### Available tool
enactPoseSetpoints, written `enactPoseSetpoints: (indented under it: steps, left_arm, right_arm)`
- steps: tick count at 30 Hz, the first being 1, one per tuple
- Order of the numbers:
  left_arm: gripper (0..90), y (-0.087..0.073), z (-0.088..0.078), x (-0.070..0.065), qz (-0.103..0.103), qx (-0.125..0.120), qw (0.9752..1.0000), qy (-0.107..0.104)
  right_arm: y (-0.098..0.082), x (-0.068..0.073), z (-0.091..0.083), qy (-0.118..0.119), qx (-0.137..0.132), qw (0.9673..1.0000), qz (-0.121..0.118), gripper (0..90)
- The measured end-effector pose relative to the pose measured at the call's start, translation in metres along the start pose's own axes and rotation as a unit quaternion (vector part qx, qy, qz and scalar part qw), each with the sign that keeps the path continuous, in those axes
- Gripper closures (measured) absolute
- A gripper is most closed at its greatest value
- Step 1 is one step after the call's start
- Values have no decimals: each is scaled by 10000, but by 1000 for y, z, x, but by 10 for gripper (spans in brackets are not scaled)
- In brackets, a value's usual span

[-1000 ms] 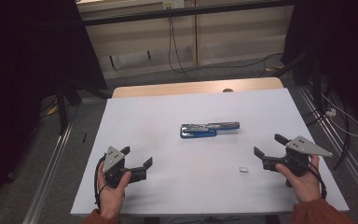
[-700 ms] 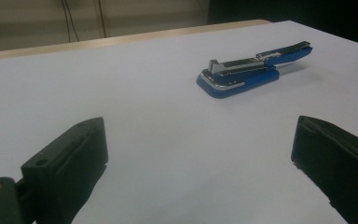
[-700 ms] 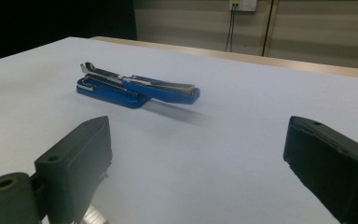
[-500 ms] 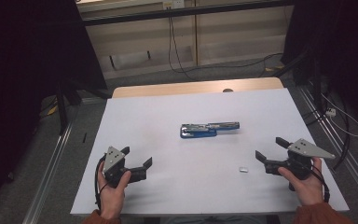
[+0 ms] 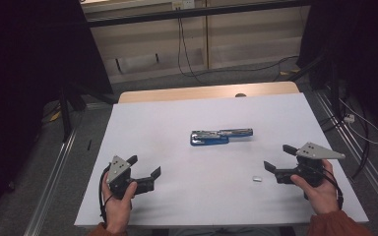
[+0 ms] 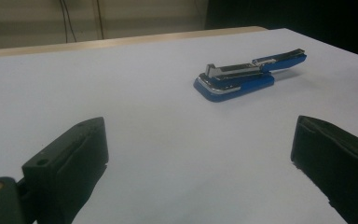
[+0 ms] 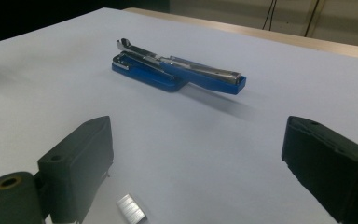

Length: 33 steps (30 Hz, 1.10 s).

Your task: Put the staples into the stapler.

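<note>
White table (image 5: 177, 128) w/ wood strip along far edge. Left gripper (image 5: 144, 169) near front-left corner, jaws spread wide, nothing between them, holds nothing. Right gripper (image 5: 277, 158) near front-right edge, jaws likewise wide apart & empty. Blue stapler (image 5: 220, 136) lies flat abt mid-table, between the two & farther back, well apart from both; its top arm swung open, metal magazine exposed. Small strip of staples (image 5: 257, 179) on tabletop just beside right gripper's lower jaw, not touching as far as can tell. No containers; nothing between grippers & stapler.
</note>
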<state>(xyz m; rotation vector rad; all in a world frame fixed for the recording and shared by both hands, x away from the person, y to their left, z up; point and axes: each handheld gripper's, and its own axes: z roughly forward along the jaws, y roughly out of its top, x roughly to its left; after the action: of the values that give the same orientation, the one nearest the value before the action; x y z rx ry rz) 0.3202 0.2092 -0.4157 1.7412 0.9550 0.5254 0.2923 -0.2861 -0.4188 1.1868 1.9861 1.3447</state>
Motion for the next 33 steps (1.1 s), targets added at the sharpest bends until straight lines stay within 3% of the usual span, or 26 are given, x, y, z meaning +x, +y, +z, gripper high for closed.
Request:
enactPoseSetpoints:
  steps: [8,12,20,25,29,31,33]
  left_arm:
    - [50,-1,0,-3,68,155,9996,-242]
    - [52,-1,4,-5,130,241,9992,-275]
    - [49,-1,5,-6,220,224,9993,-206]
    - [39,-1,7,-7,178,205,9995,-162]
    - [38,-1,8,-6,190,228,9994,-185]
    - [39,-1,8,-6,183,238,9994,-177]
    - [39,-2,9,-7,182,239,9994,-196]
  right_arm:
    - [5,3,10,381,448,9983,19,108]
    - [6,3,16,586,761,9954,17,103]
    - [19,2,31,1082,983,9893,-23,119]
    - [31,1,47,1046,1382,9848,-54,121]
    - [35,1,54,1011,1437,9842,-203,111]
    - [33,1,55,1188,1375,9831,-210,103]
    - [31,2,57,1218,1556,9796,-373,110]
